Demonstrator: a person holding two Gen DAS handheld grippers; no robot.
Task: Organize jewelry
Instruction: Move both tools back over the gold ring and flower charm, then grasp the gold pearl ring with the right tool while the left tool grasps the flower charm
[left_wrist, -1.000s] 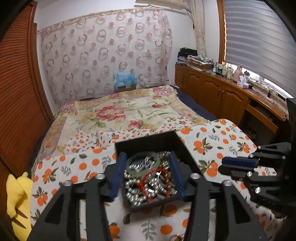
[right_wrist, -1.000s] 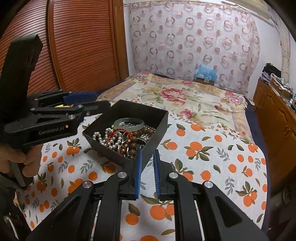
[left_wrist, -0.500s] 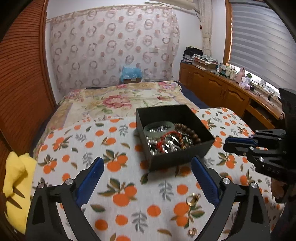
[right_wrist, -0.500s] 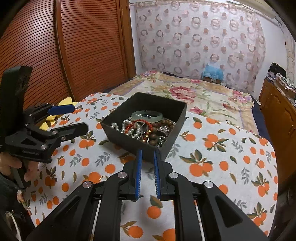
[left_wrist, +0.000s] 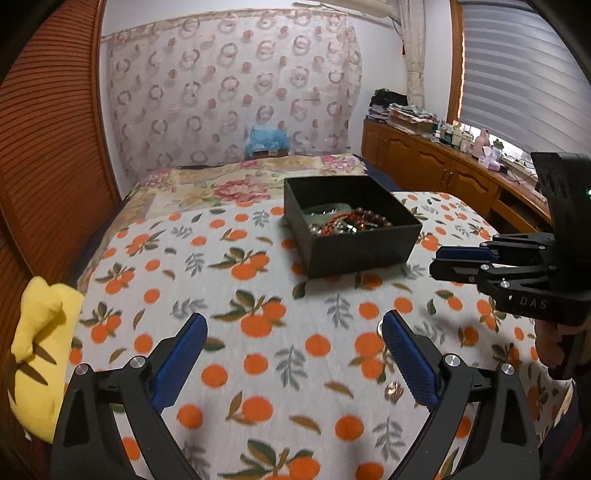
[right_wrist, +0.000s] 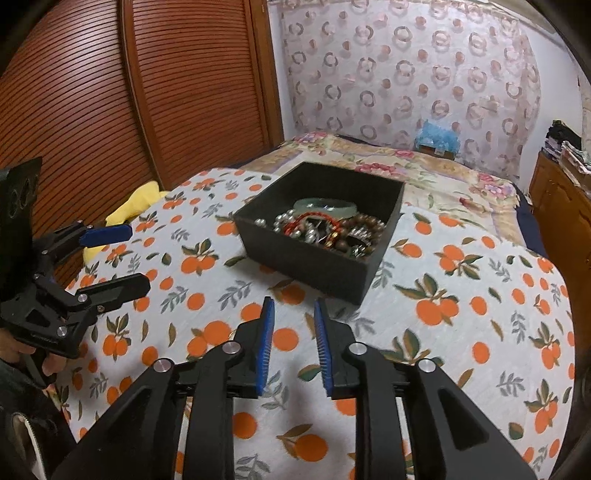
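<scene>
Bedroom, with a bed under an orange-print blanket (left_wrist: 258, 295) carrying a black box (left_wrist: 354, 236) of jewelry

The open square box sits on the blanket ahead of both tools, one corner turned toward the right tool (right_wrist: 293, 314). Inside lie a green bangle (right_wrist: 325, 206), silver beads (right_wrist: 284, 219), a red cord bracelet (right_wrist: 314, 223) and brown wooden beads (right_wrist: 365, 223), tangled together. The left tool (left_wrist: 293, 328) is spread wide, empty, above the blanket; a small ring (left_wrist: 379, 325) lies by its right finger. The right tool's jaws stand slightly apart, gripping nothing. A yellow plush toy (left_wrist: 37, 332) rests at the bed's edge
</scene>
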